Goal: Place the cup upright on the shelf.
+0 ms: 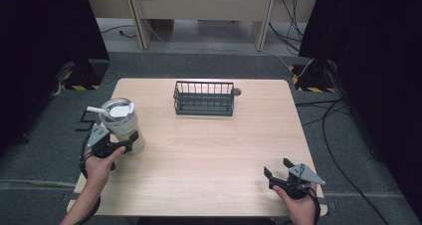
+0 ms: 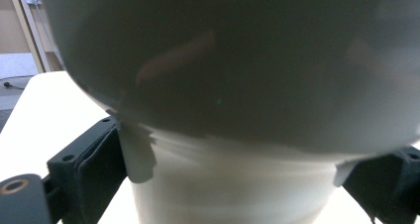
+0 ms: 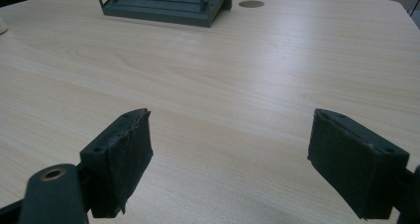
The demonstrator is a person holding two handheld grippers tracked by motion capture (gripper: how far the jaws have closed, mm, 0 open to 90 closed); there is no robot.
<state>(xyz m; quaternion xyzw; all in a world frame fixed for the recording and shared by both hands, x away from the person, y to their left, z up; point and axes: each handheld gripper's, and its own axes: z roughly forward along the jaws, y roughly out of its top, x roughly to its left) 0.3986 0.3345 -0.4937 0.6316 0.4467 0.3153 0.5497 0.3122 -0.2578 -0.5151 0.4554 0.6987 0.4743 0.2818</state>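
The left hand-held gripper (image 1: 115, 144) clamps the upright tumbler (image 1: 123, 124) at the desk's (image 1: 209, 150) near-left; the wire basket (image 1: 204, 98) lies far-right of it. The right hand-held gripper (image 1: 281, 172) gapes wide, empty.

Lab: black curtains (image 1: 45, 31), hazard-taped stands (image 1: 79, 75), floor cables (image 1: 333, 115).

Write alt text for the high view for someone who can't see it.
A person's left gripper clamps a cream tumbler at a wooden table's left edge. The right gripper rests open near the right corner; a dark wire basket sits at the far side.
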